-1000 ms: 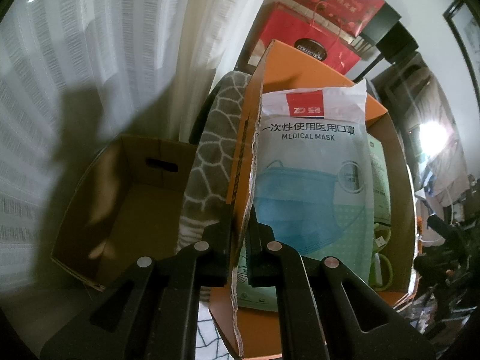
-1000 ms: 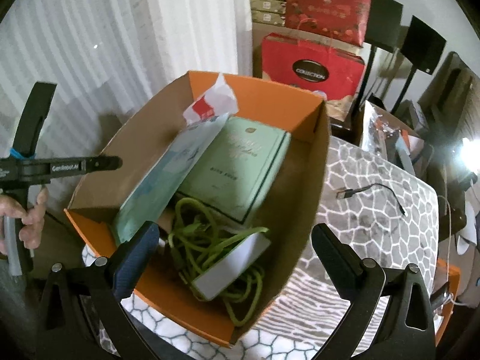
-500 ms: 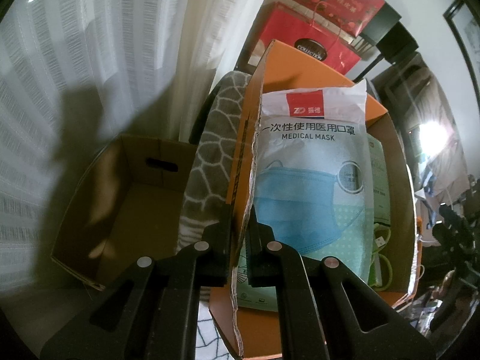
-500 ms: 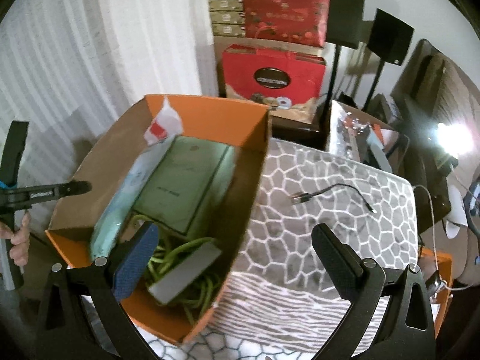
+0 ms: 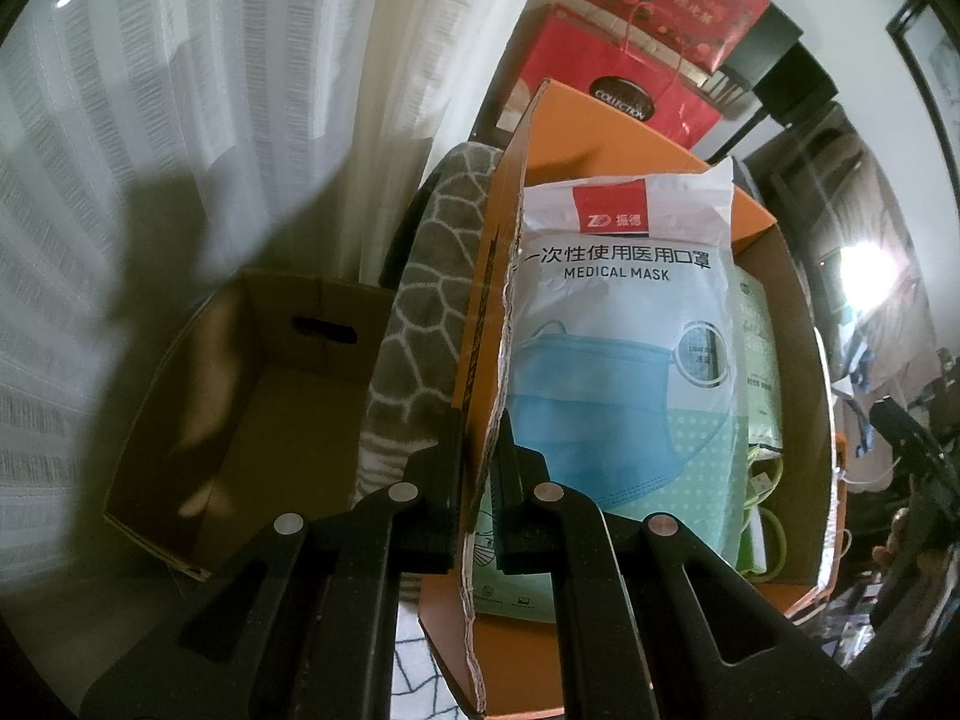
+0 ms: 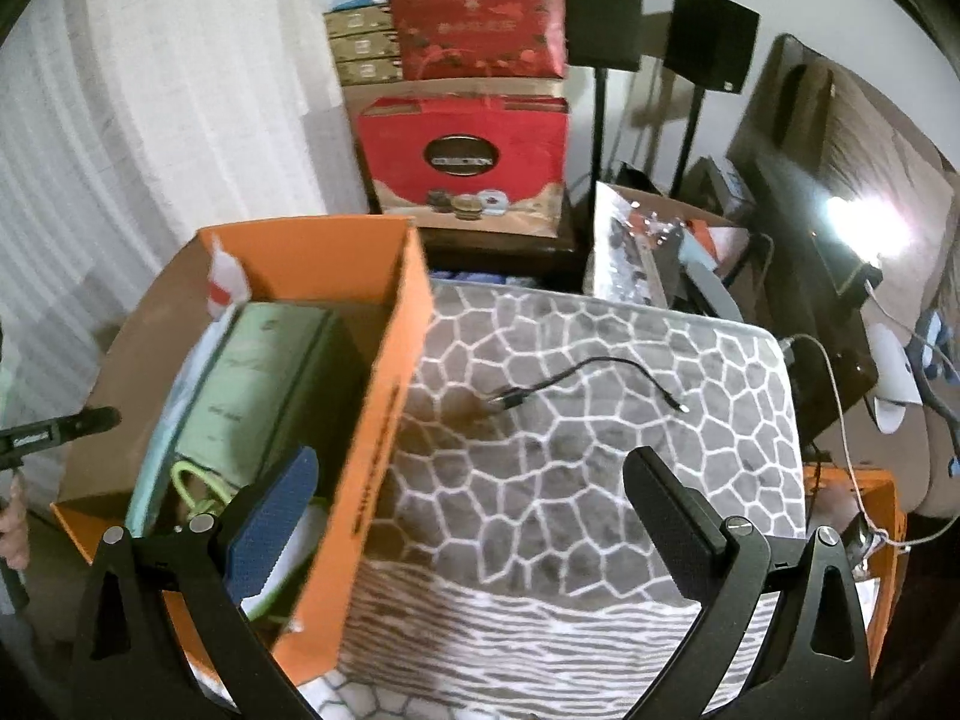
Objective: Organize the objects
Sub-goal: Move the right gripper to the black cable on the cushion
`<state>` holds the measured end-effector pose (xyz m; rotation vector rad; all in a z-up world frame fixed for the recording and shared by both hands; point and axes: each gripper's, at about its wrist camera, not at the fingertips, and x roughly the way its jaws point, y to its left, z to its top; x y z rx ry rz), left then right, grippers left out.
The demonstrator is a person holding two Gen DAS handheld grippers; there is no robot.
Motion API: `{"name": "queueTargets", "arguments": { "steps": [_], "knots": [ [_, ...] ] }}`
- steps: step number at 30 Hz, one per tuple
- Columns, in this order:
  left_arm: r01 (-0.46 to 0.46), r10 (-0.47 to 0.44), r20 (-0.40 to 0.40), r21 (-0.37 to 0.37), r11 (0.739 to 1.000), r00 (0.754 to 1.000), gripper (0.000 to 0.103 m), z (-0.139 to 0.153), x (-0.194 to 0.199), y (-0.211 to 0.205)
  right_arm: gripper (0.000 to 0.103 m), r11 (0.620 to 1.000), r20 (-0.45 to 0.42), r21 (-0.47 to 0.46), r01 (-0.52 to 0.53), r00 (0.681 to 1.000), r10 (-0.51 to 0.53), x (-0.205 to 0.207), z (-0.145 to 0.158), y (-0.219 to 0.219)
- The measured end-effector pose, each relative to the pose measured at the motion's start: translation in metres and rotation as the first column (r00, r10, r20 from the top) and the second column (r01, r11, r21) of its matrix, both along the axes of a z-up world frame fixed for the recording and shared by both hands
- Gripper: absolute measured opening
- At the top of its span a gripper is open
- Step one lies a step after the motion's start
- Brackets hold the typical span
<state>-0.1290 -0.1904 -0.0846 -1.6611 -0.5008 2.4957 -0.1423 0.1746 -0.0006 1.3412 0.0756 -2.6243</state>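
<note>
1. The orange cardboard box (image 5: pixel 606 150) is sitting at the left edge of a surface covered by a grey mat (image 6: pixel 588 438) with a white cracked-stone pattern; what lies under the mat cannot be told.
2. The box is holding a glossy plastic medical mask pack (image 5: pixel 618 360) leaning against its left wall, a pale green book (image 6: pixel 258 384) lying beside it, and a coiled light-green cable (image 5: pixel 768 516) at the near end.
3. The left hand-held gripper (image 5: pixel 480 480) is pinching the box's left wall, one black finger outside and one inside, jaws nearly together on the thin corrugated card.
4. Beside the orange box, lower down, a plain brown cardboard box (image 5: pixel 240 420) with a slot handle is standing open next to a white ribbed curtain.
5. The right hand-held gripper (image 6: pixel 474 510) is hanging over the mat with its jaws spread wide and nothing between them; one pad is showing a blue textured face.
6. A thin black cable (image 6: pixel 576 384) is lying loose near the middle of the mat, well apart from the box.
</note>
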Motion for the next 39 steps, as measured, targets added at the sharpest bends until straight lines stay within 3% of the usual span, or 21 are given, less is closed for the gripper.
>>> {"name": "queueTargets", "arguments": {
  "steps": [16,36,39],
  "knots": [
    [0.001,-0.001,-0.001,-0.002,1.0,1.0,0.006,0.001,0.0,-0.001,0.103,0.989,0.084,-0.002,0.149,0.985,-0.148,-0.051,-0.023,0.077],
    [0.004,-0.004,-0.001,-0.006,1.0,1.0,0.006,0.002,0.0,0.0,0.102,0.984,0.151,-0.025,0.175,0.974,-0.169,-0.088,-0.063,0.107],
    [0.004,-0.004,-0.002,-0.007,1.0,1.0,0.006,0.003,-0.001,0.0,0.097,0.984,0.163,-0.023,0.174,0.972,-0.168,-0.094,-0.071,0.113]
  ]
}}
